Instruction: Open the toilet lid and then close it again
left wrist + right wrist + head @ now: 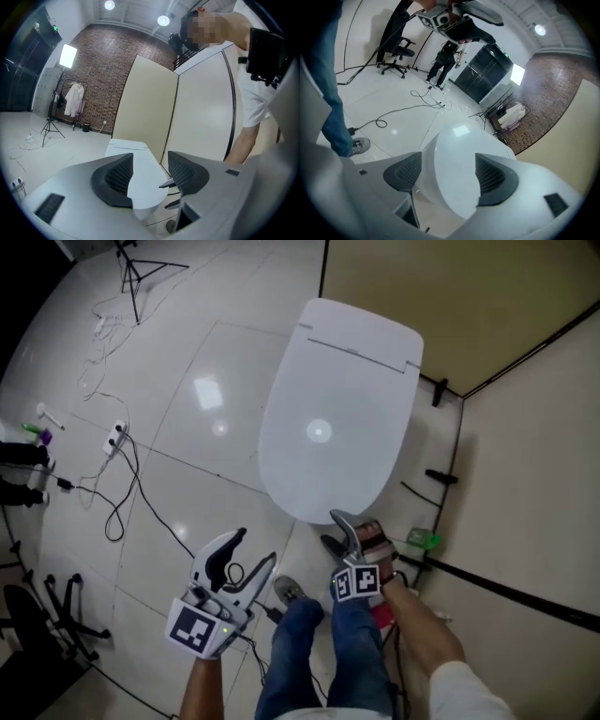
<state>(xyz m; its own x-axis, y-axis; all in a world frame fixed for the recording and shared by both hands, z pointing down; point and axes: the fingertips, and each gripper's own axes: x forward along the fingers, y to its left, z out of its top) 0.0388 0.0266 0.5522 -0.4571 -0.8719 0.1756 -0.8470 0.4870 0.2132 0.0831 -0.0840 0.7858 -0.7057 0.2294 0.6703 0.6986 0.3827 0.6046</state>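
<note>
Head view: the glossy white oval plastic toilet lid (328, 418) is seen shut. The right gripper (336, 531) is held at its front rim, presumably for lifting. The left gripper (255, 547) is kept aside over the white tiled floor (187, 484). Left gripper view: jaws are held partly apart with nothing gripped, the lid lying beyond. Right gripper view: jaws are spread wide and the rim is framed between them, with no pad seen pressing.

White toilet lid (337, 418) on white tiled floor (216, 352); beige panels (469, 306) edged in black; blue jeans (361, 652); black-and-white marker (197, 627); red-brown brick wall (103, 70).
</note>
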